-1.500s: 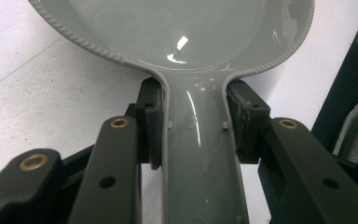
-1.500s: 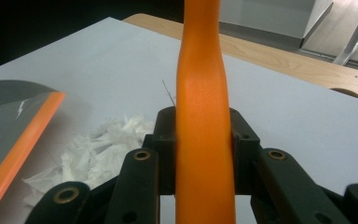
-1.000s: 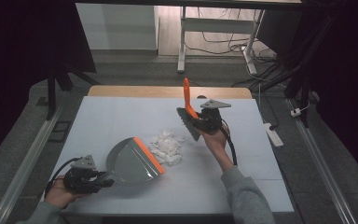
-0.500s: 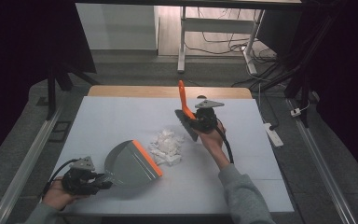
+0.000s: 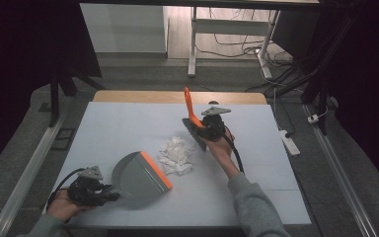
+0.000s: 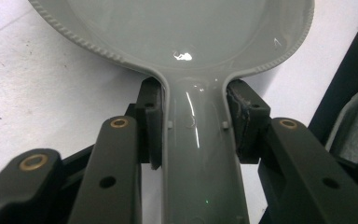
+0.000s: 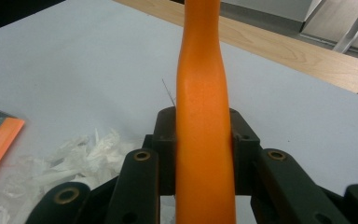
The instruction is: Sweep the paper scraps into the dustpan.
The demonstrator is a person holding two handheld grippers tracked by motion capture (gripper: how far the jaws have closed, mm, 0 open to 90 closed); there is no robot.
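The right hand-held gripper point(image 5: 203, 129), clamped on the brush point(image 5: 192, 116), has dropped closer to the paper scraps point(image 5: 176, 155), ready to sweep toward the dustpan point(image 5: 139, 174) that the left hand-held gripper point(image 5: 109, 193) grips.

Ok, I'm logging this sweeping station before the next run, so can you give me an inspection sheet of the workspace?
Surface: pale table top with a wooden far edge.
Job's things: grey dustpan with an orange lip, flat on the table; brush with an orange handle, raised beyond the pile; white paper scraps between them.
Clutter: nothing seen.
Grippers: left gripper shut on the dustpan's handle; right gripper shut on the brush handle.
Cables: black cable trails from the right gripper; another loops from the left gripper.
Surroundings: power strip on the floor at right; white table legs and loose wires beyond.
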